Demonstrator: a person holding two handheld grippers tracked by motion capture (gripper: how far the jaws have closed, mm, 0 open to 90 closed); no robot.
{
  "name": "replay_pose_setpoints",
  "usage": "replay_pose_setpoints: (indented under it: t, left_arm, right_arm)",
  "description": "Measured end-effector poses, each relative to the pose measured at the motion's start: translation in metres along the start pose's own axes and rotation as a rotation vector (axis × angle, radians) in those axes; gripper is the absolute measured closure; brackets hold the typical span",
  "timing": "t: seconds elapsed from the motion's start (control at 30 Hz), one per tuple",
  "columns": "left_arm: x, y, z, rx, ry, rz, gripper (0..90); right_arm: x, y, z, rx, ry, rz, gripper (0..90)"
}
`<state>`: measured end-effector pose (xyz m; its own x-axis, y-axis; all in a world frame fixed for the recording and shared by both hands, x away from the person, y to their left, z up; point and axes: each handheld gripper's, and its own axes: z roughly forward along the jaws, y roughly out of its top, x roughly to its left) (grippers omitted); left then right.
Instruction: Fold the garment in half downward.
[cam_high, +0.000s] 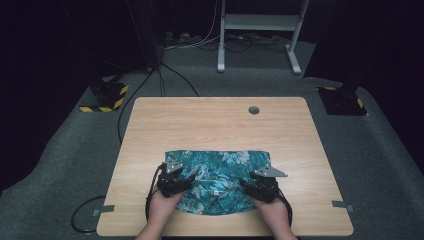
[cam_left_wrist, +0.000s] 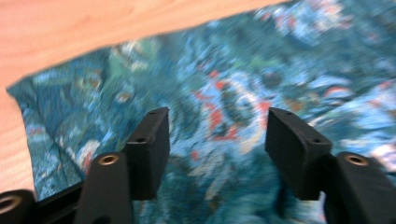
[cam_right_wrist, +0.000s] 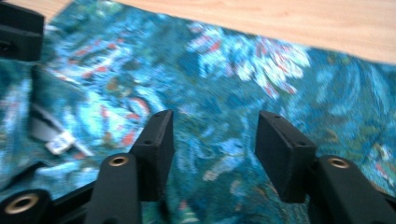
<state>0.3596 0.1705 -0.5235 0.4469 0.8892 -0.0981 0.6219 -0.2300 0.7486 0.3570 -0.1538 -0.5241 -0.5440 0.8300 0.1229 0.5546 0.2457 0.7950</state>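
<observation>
From the high view, my left gripper (cam_high: 176, 181) and right gripper (cam_high: 260, 187) sit over the near corners of the folded teal floral shirt (cam_high: 220, 172) at lower centre of the wooden table (cam_high: 215, 120); grey carpet (cam_high: 65, 150) and a white stand (cam_high: 260, 22) lie behind. In the left gripper view my jaws stand spread above the cloth (cam_left_wrist: 224, 93), pinching nothing. The right gripper view shows the same, with a small white tag (cam_right_wrist: 58, 142) at left.

A folded cloth (cam_high: 218, 180) lies on the table's (cam_high: 215, 120) near half, centred.
</observation>
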Motion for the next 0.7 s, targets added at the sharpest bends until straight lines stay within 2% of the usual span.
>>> replay_pose_setpoints:
  t: [0.1, 0.17, 0.27, 0.37, 0.5, 0.7]
  left_arm:
    - [0.003, -0.006, 0.006, 0.015, 0.007, -0.016, 34.3]
    - [0.004, -0.012, 0.008, 0.022, 0.007, -0.014, 32.3]
    - [0.002, -0.015, 0.005, 0.012, 0.007, -0.007, 30.1]
    - [-0.001, -0.013, -0.002, -0.014, 0.0, -0.002, 27.4]
    - [-0.01, -0.01, -0.016, -0.051, -0.025, 0.031, 27.3]
    - [-0.018, -0.013, -0.028, -0.072, -0.06, 0.029, 27.2]
  right_arm:
    - [-0.004, -0.005, 0.007, 0.025, -0.023, 0.006, 40.5]
    - [-0.005, -0.011, 0.011, 0.049, -0.054, -0.013, 36.1]
    - [-0.004, -0.015, 0.012, 0.042, -0.057, -0.026, 32.3]
    - [-0.001, -0.014, 0.009, 0.029, -0.046, -0.034, 29.9]
    - [0.005, -0.009, 0.001, 0.0, -0.024, -0.046, 28.6]
    - [0.015, -0.006, -0.013, -0.033, 0.01, -0.067, 27.9]
